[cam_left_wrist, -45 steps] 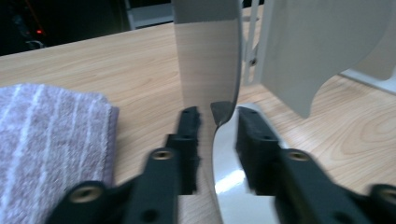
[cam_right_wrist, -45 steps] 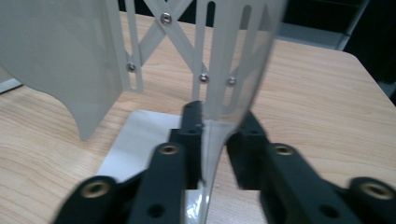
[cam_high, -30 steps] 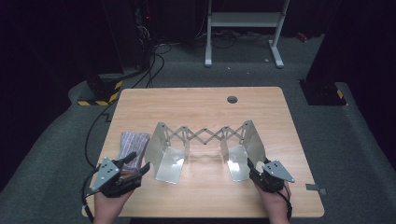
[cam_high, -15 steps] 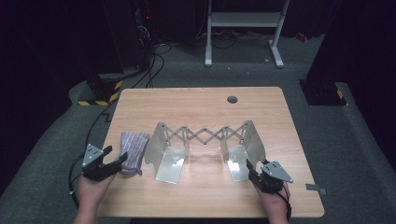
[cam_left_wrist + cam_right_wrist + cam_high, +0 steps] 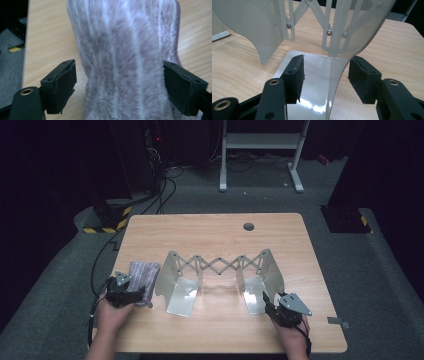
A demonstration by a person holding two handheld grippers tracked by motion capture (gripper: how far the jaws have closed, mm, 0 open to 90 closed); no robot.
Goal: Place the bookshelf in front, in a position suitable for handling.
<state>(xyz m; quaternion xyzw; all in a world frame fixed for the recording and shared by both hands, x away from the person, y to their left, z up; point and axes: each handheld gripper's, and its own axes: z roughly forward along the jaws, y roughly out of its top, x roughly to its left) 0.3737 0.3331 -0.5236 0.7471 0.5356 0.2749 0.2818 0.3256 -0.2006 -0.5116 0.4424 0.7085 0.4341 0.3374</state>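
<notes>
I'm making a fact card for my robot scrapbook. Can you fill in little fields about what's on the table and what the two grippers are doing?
Table: light wood table
Middle thing: shiny metal folding rack, stretched open
Soft thing: striped purple-grey cloth, folded, left of the rack
Left gripper: jaws just opened, cloth between them, left pad clear of it
Right gripper: jaws open, astride the rack's right plate, not pressing

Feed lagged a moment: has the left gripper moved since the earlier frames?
Yes. The left gripper has shifted up along the table edge onto the folded cloth; its jaws have just been opening, cloth between them.
</notes>
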